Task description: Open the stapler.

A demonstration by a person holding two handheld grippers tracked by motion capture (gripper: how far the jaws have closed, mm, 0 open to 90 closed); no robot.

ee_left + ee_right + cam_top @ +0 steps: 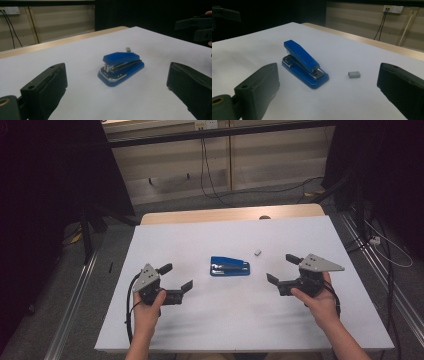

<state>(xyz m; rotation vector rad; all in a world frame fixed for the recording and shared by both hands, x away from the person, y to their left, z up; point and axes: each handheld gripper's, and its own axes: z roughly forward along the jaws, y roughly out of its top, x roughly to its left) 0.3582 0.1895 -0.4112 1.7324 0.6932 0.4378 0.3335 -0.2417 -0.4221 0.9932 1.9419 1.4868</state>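
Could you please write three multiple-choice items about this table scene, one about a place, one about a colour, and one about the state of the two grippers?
1. Where does the stapler lie?
A. Between the two grippers
B. At the far edge of the table
C. Inside the left gripper's jaws

2. What colour is the stapler?
A. Red
B. Blue
C. Yellow

3. How do the left gripper and the right gripper stand?
A. Both shut on the stapler
B. Left open, right shut on the block of staples
C. Both open, holding nothing

Answers:
1 A: the high view shows it on the white table midway between them.
2 B: its top and base are blue.
3 C: each gripper view shows its jaws wide apart and empty.
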